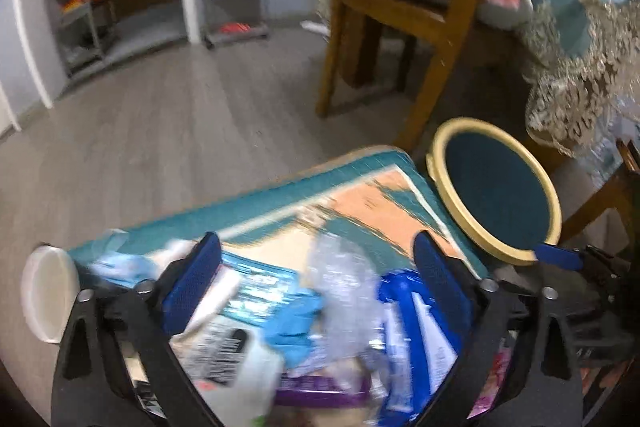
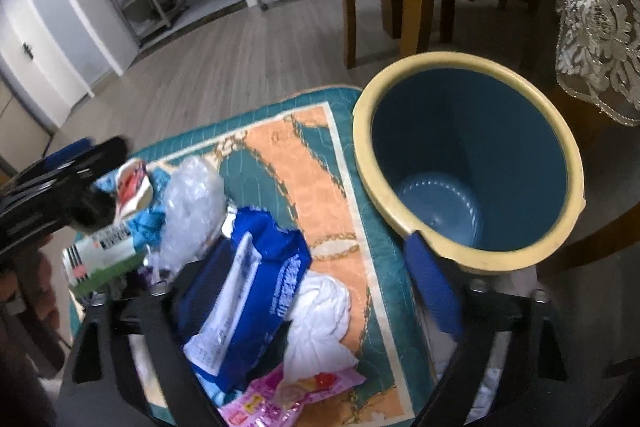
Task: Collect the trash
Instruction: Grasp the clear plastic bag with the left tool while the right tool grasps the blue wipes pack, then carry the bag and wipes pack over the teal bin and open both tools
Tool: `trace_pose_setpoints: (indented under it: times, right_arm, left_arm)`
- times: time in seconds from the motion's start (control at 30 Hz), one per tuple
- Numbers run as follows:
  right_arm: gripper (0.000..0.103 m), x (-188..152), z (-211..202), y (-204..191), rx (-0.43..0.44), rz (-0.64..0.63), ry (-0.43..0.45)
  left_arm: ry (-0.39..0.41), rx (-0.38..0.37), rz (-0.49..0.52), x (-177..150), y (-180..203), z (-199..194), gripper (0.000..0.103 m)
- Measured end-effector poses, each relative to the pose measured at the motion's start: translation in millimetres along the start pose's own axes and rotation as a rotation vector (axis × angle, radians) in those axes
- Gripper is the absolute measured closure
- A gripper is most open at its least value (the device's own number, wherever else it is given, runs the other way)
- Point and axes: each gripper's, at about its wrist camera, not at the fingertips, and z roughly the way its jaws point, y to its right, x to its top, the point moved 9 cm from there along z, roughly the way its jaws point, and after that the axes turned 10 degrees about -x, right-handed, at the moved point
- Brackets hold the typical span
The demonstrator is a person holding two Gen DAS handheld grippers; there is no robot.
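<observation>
Between the spread fingers of the left gripper (image 1: 316,283) lies a heap of trash on a teal-and-orange mat (image 1: 360,187): a crumpled clear plastic wrap (image 1: 340,279), a blue glove (image 1: 296,323), a white carton with a barcode (image 1: 224,343) and a blue wipes pack (image 1: 404,327). Its jaws stand wide apart and hold nothing; the view is blurred, so whether the pads touch any item cannot be told. Ahead and to the right of this gripper stands the bin (image 1: 494,189), cream-rimmed and dark teal inside, just off the mat's corner. To its left, a white round object (image 1: 48,295) sits at the mat's edge. Beyond, a wooden chair (image 1: 404,27) stands on the grey floor (image 1: 160,131).

Seen from the right wrist, the right gripper (image 2: 320,271) is likewise spread, empty. Its right finger (image 2: 434,291) reaches up to the near rim of the bin (image 2: 560,131); contact cannot be confirmed. Between the fingers lie the blue wipes pack (image 2: 256,287), a crumpled white tissue (image 2: 320,319) and a pink wrapper (image 2: 280,395). Ahead and left of them rest the clear plastic wrap (image 2: 192,211), the carton (image 2: 104,251) and a small cup with a red-and-white lid (image 2: 134,187). The left gripper (image 2: 68,171) enters at far left, over the heap. The bin's interior shows no contents. A lace-edged tablecloth (image 2: 600,39) hangs at the right.
</observation>
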Motion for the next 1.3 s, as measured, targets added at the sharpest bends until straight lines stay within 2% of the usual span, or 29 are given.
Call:
trace_pose_setpoints:
  times: [0.1, 0.23, 0.27, 0.3, 0.37, 0.57, 0.63, 0.8, 0.87, 0.9, 1.03, 1.17, 1.3]
  right_arm:
    - [0.043, -4.8, 8.3, 1.2, 0.005, -0.023, -0.035]
    - [0.053, -5.4, 12.5, 3.1, 0.037, -0.025, -0.043]
    - [0.054, -3.9, 12.4, 0.7, 0.052, -0.035, -0.033]
    - [0.055, -3.0, 12.0, -3.0, 0.062, -0.047, -0.026]
    - [0.055, -0.9, 12.4, -14.4, 0.098, -0.088, -0.007]
    - [0.055, -6.6, 30.8, -41.0, 0.13, -0.179, -0.04]
    - [0.046, -9.2, 39.1, -46.6, 0.131, -0.191, -0.062]
    - [0.048, -8.6, 48.7, -54.2, 0.146, -0.195, -0.091]
    - [0.063, -10.2, 49.6, -57.5, 0.178, -0.18, -0.118]
    - [0.099, -9.2, 46.9, -59.7, 0.199, -0.17, -0.127]
    - [0.099, -3.9, 23.9, -61.6, 0.224, -0.114, -0.079]
    - [0.099, 5.2, -7.1, -65.3, 0.269, -0.078, -0.026]
    - [0.099, 18.3, -53.0, -74.0, 0.316, -0.071, 0.07]
  left_arm:
    - [-0.062, -0.012, -0.002, -11.9, 6.1, 26.1, 0.028]
    - [-0.162, -0.015, 0.009, -30.4, 9.4, 51.8, 0.047]
    - [-0.193, -0.015, 0.018, -36.7, 10.7, 57.6, 0.056]
    - [-0.212, -0.007, 0.026, -40.7, 10.2, 60.9, 0.07]
    - [-0.225, 0.014, 0.039, -46.0, 7.6, 61.7, 0.084]
    - [-0.162, 0.028, 0.05, -41.6, 0.1, 33.7, 0.088]
    - [-0.137, 0.031, 0.057, -38.6, -1.4, 21.8, 0.089]
    - [-0.084, 0.032, 0.057, -30.2, -0.8, -10.9, 0.089]
    - [-0.061, 0.027, 0.052, -26.2, 1.5, -23.2, 0.089]
    - [-0.05, 0.028, 0.052, -23.4, 2.9, -29.0, 0.089]
    - [-0.015, 0.026, 0.058, -12.3, 9.9, -58.0, 0.089]
    - [0.065, 0.008, 0.042, 1.8, 18.6, -97.9, 0.089]
    - [0.119, 0.004, 0.023, 5.5, 20.3, -128.1, 0.089]
